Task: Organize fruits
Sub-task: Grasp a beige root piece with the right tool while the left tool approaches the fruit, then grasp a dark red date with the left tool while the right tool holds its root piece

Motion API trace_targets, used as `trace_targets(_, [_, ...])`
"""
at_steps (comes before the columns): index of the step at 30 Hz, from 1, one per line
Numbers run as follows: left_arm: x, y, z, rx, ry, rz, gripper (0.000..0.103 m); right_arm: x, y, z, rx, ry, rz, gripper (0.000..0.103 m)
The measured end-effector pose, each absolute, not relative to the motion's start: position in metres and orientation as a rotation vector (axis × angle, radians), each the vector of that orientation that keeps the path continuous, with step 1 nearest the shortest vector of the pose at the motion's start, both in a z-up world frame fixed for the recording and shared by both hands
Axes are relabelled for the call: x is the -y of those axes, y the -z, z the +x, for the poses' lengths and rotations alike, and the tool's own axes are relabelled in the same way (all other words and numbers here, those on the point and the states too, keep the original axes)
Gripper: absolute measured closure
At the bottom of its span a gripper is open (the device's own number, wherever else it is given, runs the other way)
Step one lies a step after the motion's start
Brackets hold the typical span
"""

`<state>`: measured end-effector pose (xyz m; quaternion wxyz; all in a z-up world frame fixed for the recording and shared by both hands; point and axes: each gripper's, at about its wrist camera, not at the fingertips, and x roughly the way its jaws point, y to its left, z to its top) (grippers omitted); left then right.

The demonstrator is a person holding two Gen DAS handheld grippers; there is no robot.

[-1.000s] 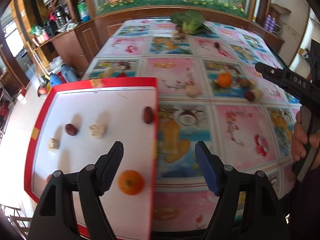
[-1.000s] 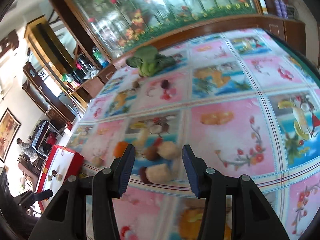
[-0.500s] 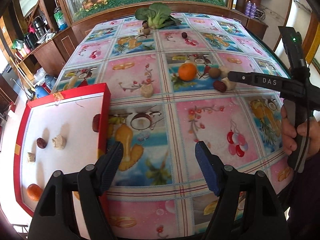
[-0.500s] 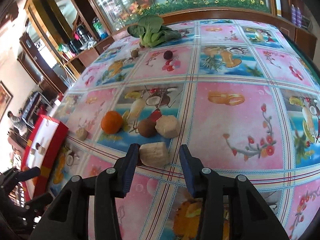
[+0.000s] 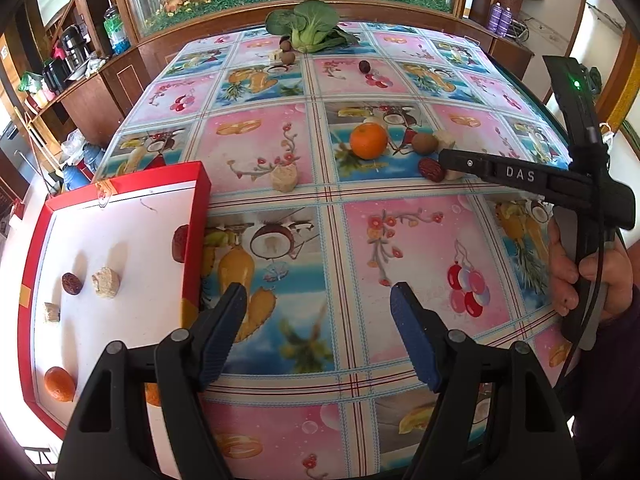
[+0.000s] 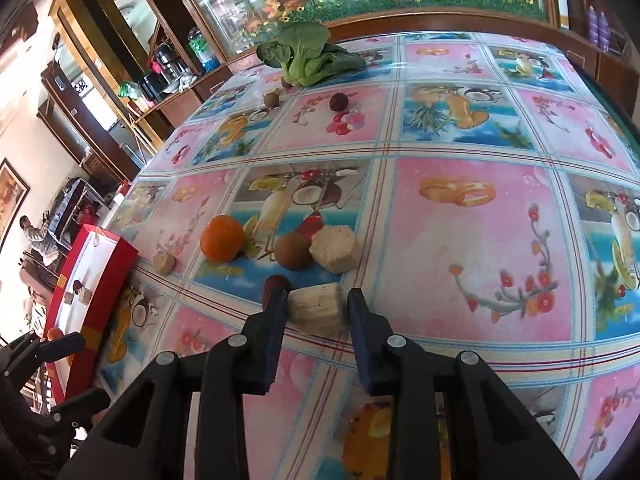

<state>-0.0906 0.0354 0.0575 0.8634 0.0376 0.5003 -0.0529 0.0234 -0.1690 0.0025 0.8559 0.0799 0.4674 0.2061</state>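
The sorting looks partly done. In the red tray [image 5: 192,240] at the table's left edge lie two dark dates, two pale chunks and a small orange [image 5: 59,383]. More is left out on the patterned table [image 5: 400,240]: an orange [image 6: 222,238], a brown round fruit [image 6: 292,251], a pale chunk [image 6: 335,249] beside it, another pale chunk [image 6: 164,263] near the tray's corner, a date [image 6: 276,282], and a few dark fruits far off by the greens [image 6: 308,56].

The right gripper [image 6: 316,312] has its jaws set either side of a pale block [image 6: 316,307], close but apparently not yet clamped. The left gripper [image 5: 318,320] hangs wide apart and empty over the near edge, beside the tray. I'd judge roughly half the pieces remain.
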Motion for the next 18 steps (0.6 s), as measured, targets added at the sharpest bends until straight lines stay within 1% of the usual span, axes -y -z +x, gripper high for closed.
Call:
trace_targets(10, [-0.0328, -0.0584, -0.0918, -1.052, 0.113, 0.081, 0.028, 0.1703, -0.0025, 0.0193, -0.989, -0.419, 0.096, 0.073])
trace_targets(18, [-0.0331, -0.0610, -0.0928, -1.046, 0.116, 0.078, 0.028, 0.1631, -0.0026, 0.0171, -0.959, -0.388, 0.023, 0.074])
